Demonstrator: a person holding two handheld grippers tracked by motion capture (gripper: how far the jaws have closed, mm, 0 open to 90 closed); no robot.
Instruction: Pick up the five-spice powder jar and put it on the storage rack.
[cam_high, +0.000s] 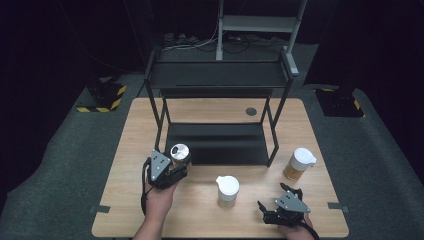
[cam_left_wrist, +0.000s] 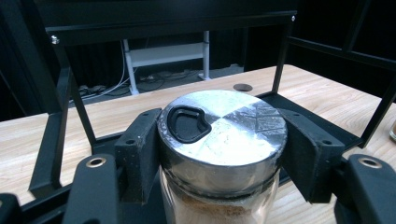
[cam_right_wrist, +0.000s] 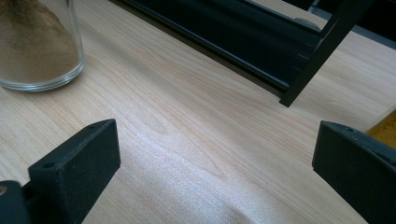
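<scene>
- jaws of the left gripper (cam_left_wrist: 219, 163) clamped on the silver-lidded jar (cam_left_wrist: 223, 135), one pad either side just under the lid; the right gripper (cam_right_wrist: 215, 168) has its jaws wide apart with bare wood between them
- jar stands upright in the grip, long axis vertical, brown powder showing through the glass below the lid (black flip tab on the lid sits toward 10 o'clock in the left gripper view)
- in the high view the left gripper (cam_high: 167, 172) holds the jar (cam_high: 180, 154) at the front left corner of the black rack (cam_high: 217, 145); the rack's lower shelf lies at about 1 o'clock from the jar, just beside it
- left hand is plainly the nearer one to the rack; the right gripper (cam_high: 282, 205) rests low at 5 o'clock on the table, well apart
- likely next move is to set the jar onto the lower shelf, so the front left post must be cleared
- two white-lidded jars wait on the table (cam_high: 130, 165): one (cam_high: 227, 191) near centre front, one (cam_high: 299, 164) at 3 o'clock by the rack's right leg
- light wood tabletop, smooth, with a round grommet at 12 o'clock behind the rack
- room dark, grey floor, hazard-striped bases at 10 and 2 o'clock
</scene>
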